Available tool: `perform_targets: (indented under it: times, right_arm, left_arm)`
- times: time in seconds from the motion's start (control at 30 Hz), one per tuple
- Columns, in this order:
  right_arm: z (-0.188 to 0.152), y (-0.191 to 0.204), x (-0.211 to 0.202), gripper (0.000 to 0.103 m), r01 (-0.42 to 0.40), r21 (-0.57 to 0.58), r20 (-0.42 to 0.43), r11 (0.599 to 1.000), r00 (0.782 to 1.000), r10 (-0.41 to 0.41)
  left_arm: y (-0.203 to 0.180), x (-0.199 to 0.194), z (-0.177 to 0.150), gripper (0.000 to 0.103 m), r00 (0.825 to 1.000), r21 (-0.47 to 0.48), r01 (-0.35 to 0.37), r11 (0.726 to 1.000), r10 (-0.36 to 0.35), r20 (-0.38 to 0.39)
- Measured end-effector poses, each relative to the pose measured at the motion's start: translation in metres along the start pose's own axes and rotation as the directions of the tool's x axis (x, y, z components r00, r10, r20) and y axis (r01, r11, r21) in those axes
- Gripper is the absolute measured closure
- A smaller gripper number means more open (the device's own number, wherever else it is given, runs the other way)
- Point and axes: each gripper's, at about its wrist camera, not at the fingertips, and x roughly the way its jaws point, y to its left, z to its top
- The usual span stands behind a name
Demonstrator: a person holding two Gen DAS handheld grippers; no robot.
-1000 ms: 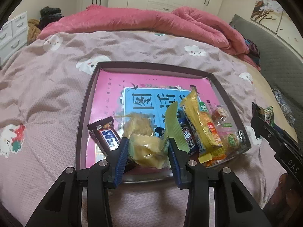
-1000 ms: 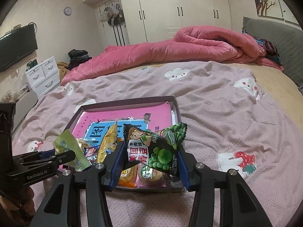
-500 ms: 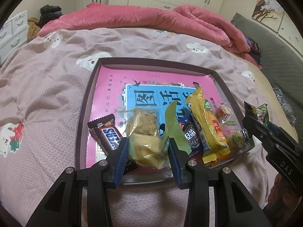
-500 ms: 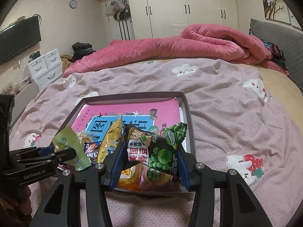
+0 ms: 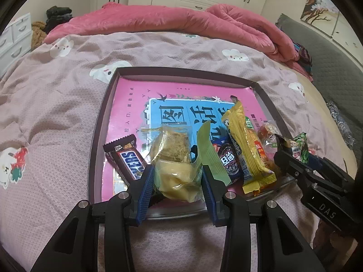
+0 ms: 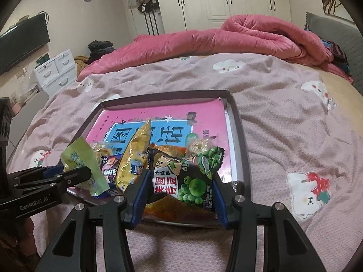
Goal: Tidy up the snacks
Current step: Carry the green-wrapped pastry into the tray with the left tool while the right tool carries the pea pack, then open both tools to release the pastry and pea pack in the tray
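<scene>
Your right gripper [image 6: 179, 183] clamps the green pea packet [image 6: 190, 179] above the tray's [image 6: 240, 133] near right corner. Your left gripper [image 5: 178, 176] grips the yellow-green pouch [image 5: 179, 176], leftward.

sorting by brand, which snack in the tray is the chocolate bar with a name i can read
The Snickers bar, in a brown wrapper, lying at the left end of the snack row in the tray, just left of the pale yellow packet held in the left gripper's fingers.

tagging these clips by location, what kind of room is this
Almost certainly a bedroom: the work happens on a bed with a rumpled pink duvet, with white wardrobes and a small drawer unit behind it.
</scene>
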Motion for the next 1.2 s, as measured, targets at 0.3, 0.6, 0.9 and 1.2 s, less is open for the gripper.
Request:
perform_targets:
  times: [0.3, 0.6, 0.9, 1.2]
  right_arm:
    - [-0.004, 0.005, 0.004, 0.048, -0.010, -0.014, -0.021, 1.000, 1.000, 0.009]
    - [-0.003, 0.005, 0.004, 0.044, -0.002, -0.009, -0.022, 1.000, 1.000, 0.002]
    - [-0.002, 0.003, -0.003, 0.039, 0.002, -0.003, -0.005, 1.000, 1.000, -0.002]
    - [-0.003, 0.003, -0.008, 0.037, 0.010, -0.002, 0.008, 1.000, 1.000, -0.010]
  left_arm:
    - [0.000, 0.000, 0.000, 0.060, 1.000, 0.002, 0.000, 1.000, 0.000, -0.004]
    - [0.000, 0.001, 0.000, 0.059, 1.000, 0.004, 0.000, 1.000, 0.000, -0.009]
    - [0.004, 0.002, 0.003, 0.058, 1.000, 0.002, -0.005, 1.000, 0.005, -0.015]
    - [0.007, 0.001, 0.004, 0.054, 1.000, -0.005, -0.007, 1.000, 0.007, -0.018]
